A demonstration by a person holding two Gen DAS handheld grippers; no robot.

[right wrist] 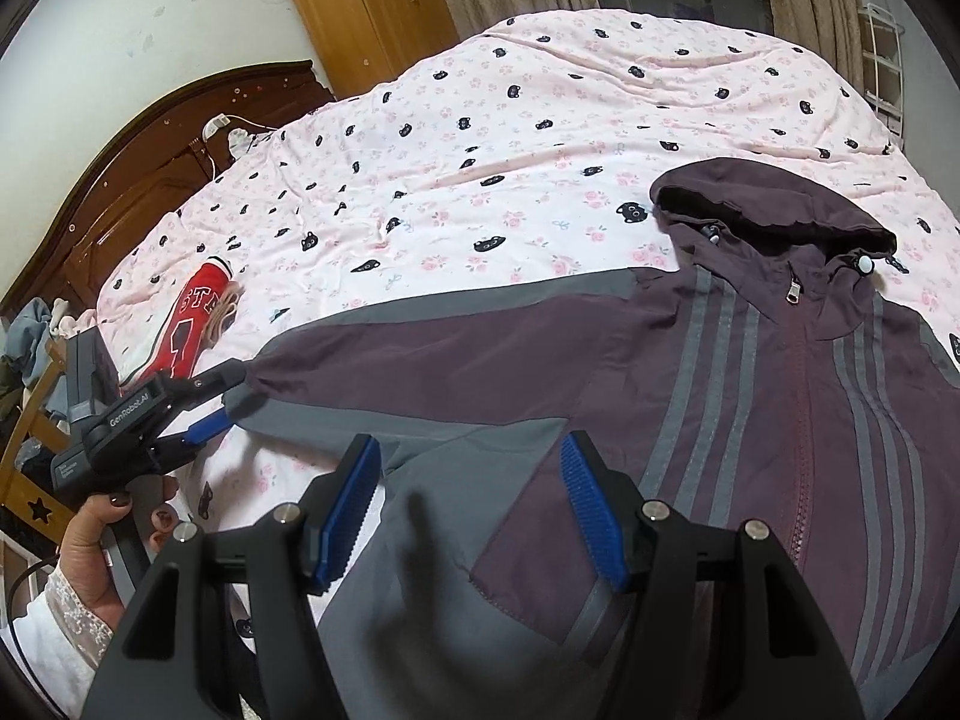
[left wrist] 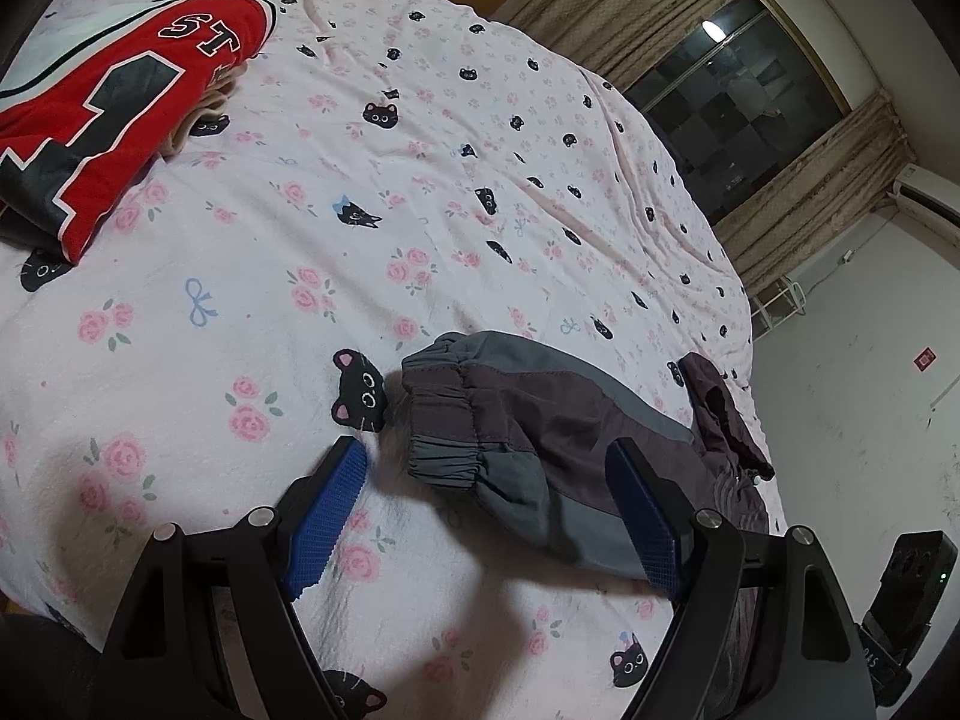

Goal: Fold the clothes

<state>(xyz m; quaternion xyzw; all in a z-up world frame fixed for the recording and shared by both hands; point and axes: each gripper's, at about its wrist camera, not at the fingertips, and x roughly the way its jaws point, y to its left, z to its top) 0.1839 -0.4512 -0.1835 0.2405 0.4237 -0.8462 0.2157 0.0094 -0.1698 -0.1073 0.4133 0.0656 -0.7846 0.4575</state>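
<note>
A dark purple hooded jacket with grey stripes lies spread front-up on the bed, zip closed. Its one sleeve stretches out to the left in the right wrist view and ends in a grey elastic cuff. My left gripper stands open with that cuff lying between its blue pads, which do not press on it. The right wrist view shows the left gripper at the sleeve's end, held by a hand. My right gripper hovers open over the jacket's grey side panel, holding nothing.
A folded red jersey with black and white lettering lies on the pink cat-print sheet toward the headboard. The bed's far edge runs along curtains and a window. Clutter stands beside the bed.
</note>
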